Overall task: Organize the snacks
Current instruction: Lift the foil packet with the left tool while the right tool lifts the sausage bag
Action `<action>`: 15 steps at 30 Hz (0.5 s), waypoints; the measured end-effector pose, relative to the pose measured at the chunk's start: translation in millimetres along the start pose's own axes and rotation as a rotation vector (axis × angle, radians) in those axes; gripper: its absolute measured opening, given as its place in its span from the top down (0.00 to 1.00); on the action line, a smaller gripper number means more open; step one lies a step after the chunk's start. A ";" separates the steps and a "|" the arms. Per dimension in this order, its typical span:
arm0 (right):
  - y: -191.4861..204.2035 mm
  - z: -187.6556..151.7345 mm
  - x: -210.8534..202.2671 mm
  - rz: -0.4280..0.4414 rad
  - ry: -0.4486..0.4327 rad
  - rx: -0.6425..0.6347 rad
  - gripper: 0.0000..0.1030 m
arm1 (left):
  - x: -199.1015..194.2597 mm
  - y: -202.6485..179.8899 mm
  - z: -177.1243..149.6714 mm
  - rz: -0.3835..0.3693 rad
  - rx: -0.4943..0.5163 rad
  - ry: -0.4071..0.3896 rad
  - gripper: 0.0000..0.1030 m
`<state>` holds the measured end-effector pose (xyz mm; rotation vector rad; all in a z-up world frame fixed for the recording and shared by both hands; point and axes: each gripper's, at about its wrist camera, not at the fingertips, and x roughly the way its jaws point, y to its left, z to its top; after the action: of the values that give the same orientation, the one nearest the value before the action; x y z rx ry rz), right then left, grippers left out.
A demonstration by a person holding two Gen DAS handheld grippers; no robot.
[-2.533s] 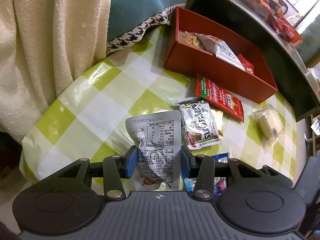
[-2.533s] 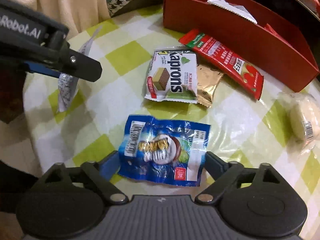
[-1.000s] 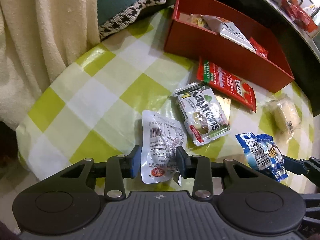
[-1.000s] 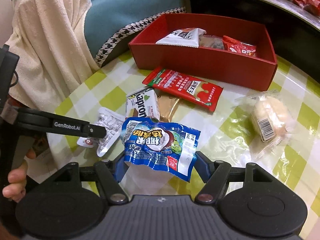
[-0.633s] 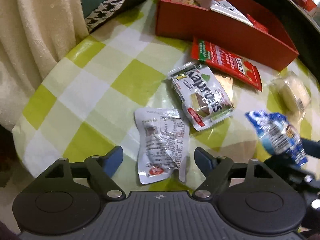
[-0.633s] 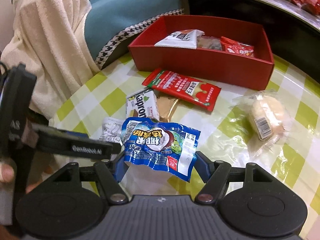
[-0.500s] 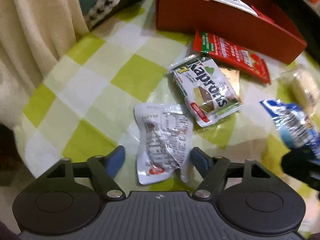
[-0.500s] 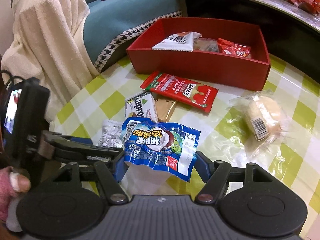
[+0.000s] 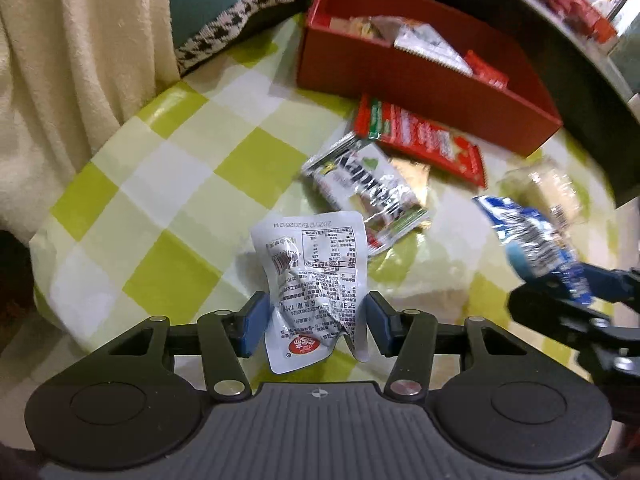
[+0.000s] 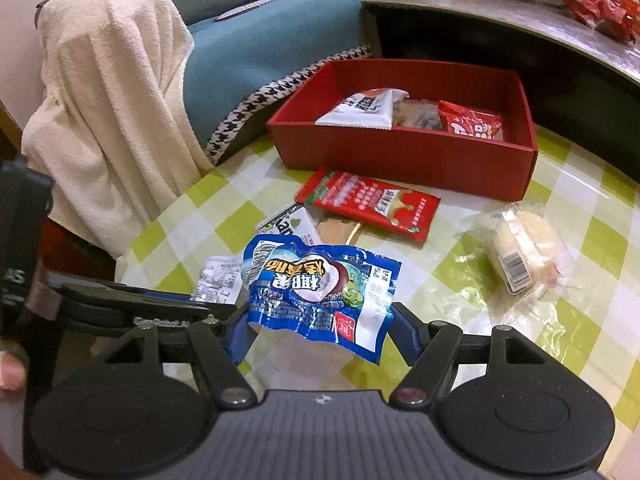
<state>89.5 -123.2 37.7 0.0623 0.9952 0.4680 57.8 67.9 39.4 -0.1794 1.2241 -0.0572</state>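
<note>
My left gripper (image 9: 316, 320) is shut on a silver snack packet (image 9: 316, 280), which stands crumpled between the blue pads above the checked tablecloth. My right gripper (image 10: 320, 330) is shut on a blue snack packet (image 10: 320, 284) and holds it off the table; the packet also shows at the right of the left wrist view (image 9: 532, 244). A red box (image 10: 400, 152) with several snacks inside sits at the far side of the table (image 10: 600, 240). The left gripper (image 10: 140, 308) shows low at the left of the right wrist view.
Loose on the table lie a white Kaprons wafer pack (image 9: 372, 196), a gold packet (image 10: 338, 230), a red packet (image 10: 372, 204) and a clear-wrapped bun (image 10: 520, 252). A cream towel (image 10: 112, 112) hangs over a chair at the left. A dark counter (image 10: 520, 20) rises behind the box.
My left gripper had let the silver packet drop onto the table and opened wide; it has now closed on the packet again and lifted it. My right gripper keeps holding the blue packet up.
</note>
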 end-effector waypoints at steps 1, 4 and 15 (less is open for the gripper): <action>0.5 -0.4 -0.7 0.001 -0.002 -0.001 0.30 | -3.3 0.4 -1.0 -0.010 -0.002 -0.002 0.41; -0.7 -1.0 -3.1 0.001 -0.011 -0.001 0.30 | -9.6 -3.5 -0.6 -0.036 -0.010 -0.013 0.41; -18.4 12.5 -15.8 -0.017 -0.067 0.047 0.30 | -29.9 -33.5 24.1 -0.086 0.028 -0.112 0.41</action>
<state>99.0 -144.2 52.2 0.1109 0.9400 0.4240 72.0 41.7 80.7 -0.2086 1.1034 -0.1370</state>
